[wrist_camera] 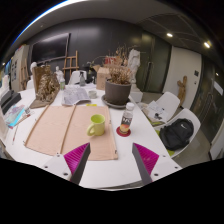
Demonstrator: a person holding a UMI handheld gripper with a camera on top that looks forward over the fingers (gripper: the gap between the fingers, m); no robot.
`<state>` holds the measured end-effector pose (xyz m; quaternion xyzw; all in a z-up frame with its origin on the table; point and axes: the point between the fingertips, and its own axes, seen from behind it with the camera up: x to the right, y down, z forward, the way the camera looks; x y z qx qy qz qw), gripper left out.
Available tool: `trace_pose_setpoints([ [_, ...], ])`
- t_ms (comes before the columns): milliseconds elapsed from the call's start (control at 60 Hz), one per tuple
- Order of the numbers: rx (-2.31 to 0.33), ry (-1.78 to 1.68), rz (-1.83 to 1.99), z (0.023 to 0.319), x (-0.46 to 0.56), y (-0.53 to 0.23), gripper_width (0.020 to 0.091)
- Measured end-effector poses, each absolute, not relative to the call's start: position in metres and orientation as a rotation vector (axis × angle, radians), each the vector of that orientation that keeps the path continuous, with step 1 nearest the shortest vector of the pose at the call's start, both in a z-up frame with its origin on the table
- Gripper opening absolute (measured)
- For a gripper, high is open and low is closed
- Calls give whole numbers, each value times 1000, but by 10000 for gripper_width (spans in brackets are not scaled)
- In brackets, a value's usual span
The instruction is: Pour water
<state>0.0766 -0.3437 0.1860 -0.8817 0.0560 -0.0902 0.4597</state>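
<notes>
A dim room with dark walls and ceiling lights is seen beyond a white tabletop, which fills the middle of the view. Two white chairs are set at its right side, and a black bag is seen resting on the nearer one. An easel is seen standing against the dark wall at the back left.

Two tan mats are laid side by side on the tabletop, ahead of the claw. Past them, at the far side of the tabletop, a grey pot holding dried branches is seen, with white crumpled items to its left and a brown dried bunch further left. A small blue thing is seen at the left rim; what it is cannot be told.

A green mug is placed on the right mat, upright, with its handle turned to the left. Just beside it to the right, apart from it, a small bottle with a white cap and a reddish label is stood upright on the bare tabletop. Whether water is held in it cannot be told.

The claw is held spread wide, with nothing between its fingers; the two pink pads are seen well apart, low over the near part of the tabletop. The mug and bottle are found just ahead of the fingers, untouched by them.
</notes>
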Motion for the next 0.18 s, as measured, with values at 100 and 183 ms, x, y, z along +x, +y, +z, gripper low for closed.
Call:
trace_pose_setpoints([
  [100, -2173, 102, -231, 186, 72, -345, 856],
  [183, -2146, 105, -226, 194, 72, -342, 854],
])
